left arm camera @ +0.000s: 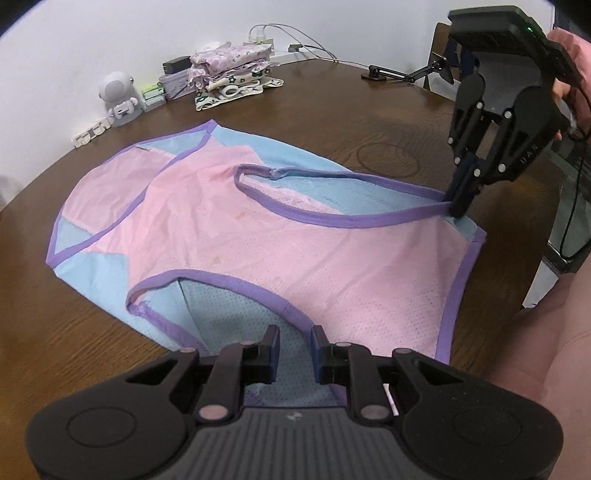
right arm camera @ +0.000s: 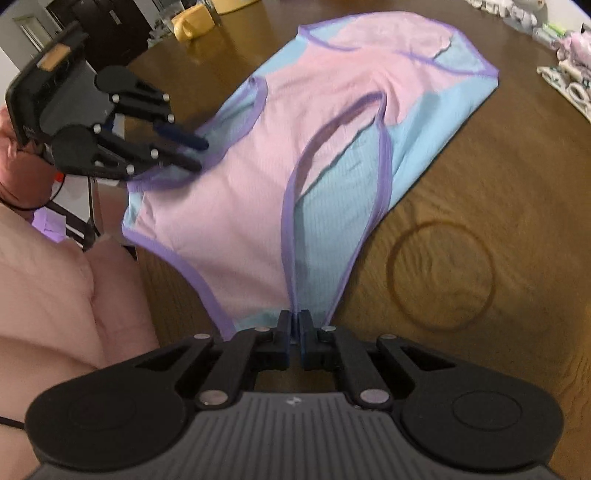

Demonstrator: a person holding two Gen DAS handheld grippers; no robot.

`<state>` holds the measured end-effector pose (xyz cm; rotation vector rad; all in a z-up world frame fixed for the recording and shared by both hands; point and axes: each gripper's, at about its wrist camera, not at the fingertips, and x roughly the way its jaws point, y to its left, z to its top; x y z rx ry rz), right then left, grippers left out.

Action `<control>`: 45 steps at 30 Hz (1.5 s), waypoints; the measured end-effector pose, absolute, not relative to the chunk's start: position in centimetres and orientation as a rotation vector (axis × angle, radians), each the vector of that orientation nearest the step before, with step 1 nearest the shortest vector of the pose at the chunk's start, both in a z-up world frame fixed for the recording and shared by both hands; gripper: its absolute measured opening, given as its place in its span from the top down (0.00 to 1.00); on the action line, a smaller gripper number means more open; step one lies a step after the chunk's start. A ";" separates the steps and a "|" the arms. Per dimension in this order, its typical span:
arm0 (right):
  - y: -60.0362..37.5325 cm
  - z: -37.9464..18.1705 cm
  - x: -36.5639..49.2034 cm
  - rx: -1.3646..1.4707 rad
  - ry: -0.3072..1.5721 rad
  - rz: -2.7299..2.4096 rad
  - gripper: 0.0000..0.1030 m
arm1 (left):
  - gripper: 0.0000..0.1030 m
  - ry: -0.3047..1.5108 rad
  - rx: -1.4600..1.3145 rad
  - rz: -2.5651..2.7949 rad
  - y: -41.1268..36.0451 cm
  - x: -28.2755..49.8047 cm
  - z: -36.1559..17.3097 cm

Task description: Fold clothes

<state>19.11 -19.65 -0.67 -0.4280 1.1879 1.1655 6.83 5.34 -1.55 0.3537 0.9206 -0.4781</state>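
Note:
A pink and light-blue sleeveless top (left arm camera: 258, 236) with purple trim lies spread on the brown wooden table (left arm camera: 369, 110); it also shows in the right wrist view (right arm camera: 325, 122). My right gripper (right arm camera: 295, 321) is shut on the purple-trimmed armhole edge of the top; it also shows in the left wrist view (left arm camera: 458, 210), pinching that trim near the shoulder. My left gripper (left arm camera: 294, 339) is open over the other armhole, its fingers hovering just above the blue mesh. In the right wrist view my left gripper (right arm camera: 199, 155) is open at the top's near edge.
A stack of folded floral clothes (left arm camera: 229, 70) sits at the table's far side, beside a small white robot figure (left arm camera: 118, 96) and boxes. A black desk-lamp arm (left arm camera: 399, 74) stands at the back right. A yellow object (right arm camera: 192, 22) lies on the table. A dark ring mark (right arm camera: 439, 273) is on the wood.

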 end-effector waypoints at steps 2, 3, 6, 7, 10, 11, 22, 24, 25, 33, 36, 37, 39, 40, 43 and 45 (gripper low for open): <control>-20.0 0.1 19.0 -0.380 1.154 1.165 0.93 | 0.84 0.914 0.348 -0.467 5.6 6.6 -1.3; -20.3 0.7 19.0 -0.345 1.129 1.162 0.89 | 0.84 0.909 0.346 -0.461 5.8 6.5 -1.2; -21.0 2.3 19.3 -0.241 1.047 1.136 0.73 | 0.83 0.895 0.339 -0.434 6.4 6.3 -0.7; -21.0 2.8 19.4 -0.224 1.018 1.110 0.71 | 0.79 0.887 0.332 -0.406 6.7 6.4 -0.5; -19.8 3.3 19.9 -0.217 0.957 1.019 0.70 | 0.73 0.868 0.296 -0.299 8.0 7.3 0.0; -19.1 3.2 20.2 -0.225 0.944 0.984 0.70 | 0.73 0.865 0.281 -0.265 8.4 7.8 0.0; -11.1 0.0 23.9 -0.434 0.872 0.841 0.70 | 0.74 0.853 0.172 -0.130 12.3 11.6 0.0; -10.7 -0.3 24.4 -0.423 0.887 0.835 0.70 | 0.74 0.851 0.164 -0.127 12.9 11.9 0.1; -10.7 -0.3 24.6 -0.415 0.895 0.832 0.70 | 0.74 0.849 0.160 -0.125 13.2 12.1 0.1; -8.5 1.9 23.7 -0.367 0.930 0.884 0.62 | 0.54 0.839 0.133 -0.116 15.6 13.7 0.5; -5.6 2.7 22.5 -0.441 0.909 0.939 0.61 | 0.50 0.848 0.180 -0.136 16.9 15.8 1.6; -4.5 2.9 22.1 -0.475 0.897 0.958 0.61 | 0.50 0.855 0.197 -0.141 17.3 16.9 1.8; -2.0 3.0 21.1 -0.549 0.877 0.996 0.61 | 0.51 0.878 0.211 -0.153 18.3 19.3 1.9; -0.8 3.0 20.7 -0.587 0.866 1.015 0.61 | 0.54 0.891 0.211 -0.159 18.8 20.6 1.7; 2.3 2.3 19.6 -0.714 0.809 1.047 0.61 | 0.61 0.909 0.211 -0.182 20.0 23.7 1.1; 4.3 1.9 18.9 -0.799 0.767 1.066 0.61 | 0.62 0.903 0.246 -0.233 20.4 24.8 0.9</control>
